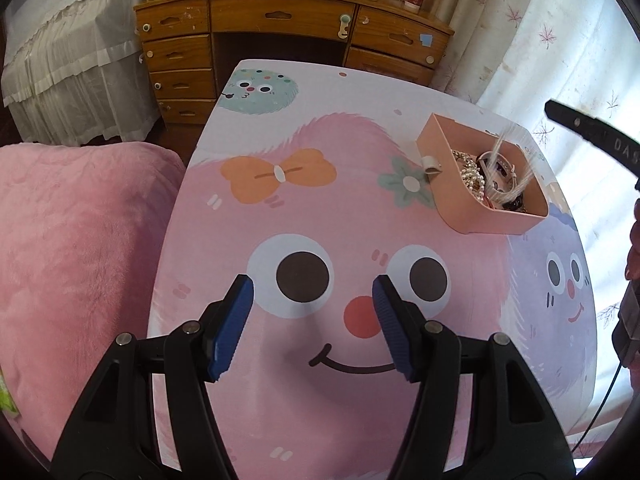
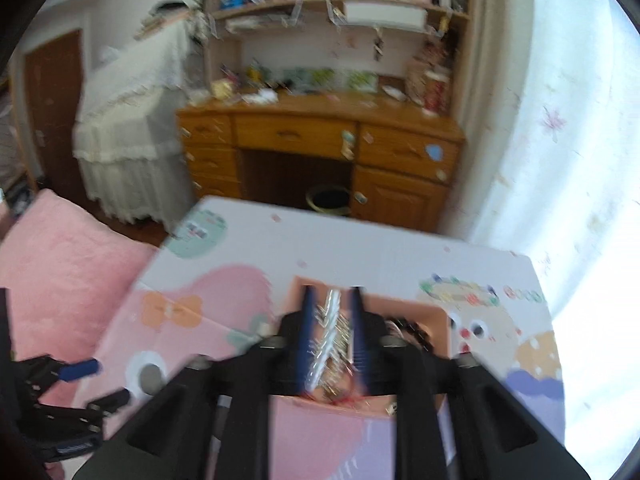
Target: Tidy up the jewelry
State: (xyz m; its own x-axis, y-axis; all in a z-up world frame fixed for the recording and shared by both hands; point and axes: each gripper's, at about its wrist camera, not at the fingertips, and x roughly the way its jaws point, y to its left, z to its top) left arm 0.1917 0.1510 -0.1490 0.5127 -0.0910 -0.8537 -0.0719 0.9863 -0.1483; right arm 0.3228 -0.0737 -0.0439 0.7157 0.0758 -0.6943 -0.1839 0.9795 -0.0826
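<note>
- The pink box sits on the tabletop at its far right part, holding a tangle of jewelry — pearls, a pale watch and darker beads
- The right hand-held gripper hangs over the box, its blue pads drawn close on either side of a silvery chain; that view is blurred, so I judge it clenched on the chain but cannot be sure how firm the hold is
- In the left view the chain shows as a pale streak rising out of the box, so its lower end seems to be in or just above the heap
- The left hand-held gripper is released, jaws wide apart, low over the near tabletop and well apart from the box, grasping nothing
- The step in hand looks like lifting the chain clear of the pile so it can be laid out separately
- To do it well: raise straight up and slowly, so links snagged on the pearls or watch come free and do not drag the heap along
- The light box could tip or slide if the chain catches — the idle left hand-held gripper might steady its near wall
- Keep the pads squeezed evenly, since a thin chain can slip through
- The open cartoon-printed cloth left of the box looks a fair place to set it down
</note>
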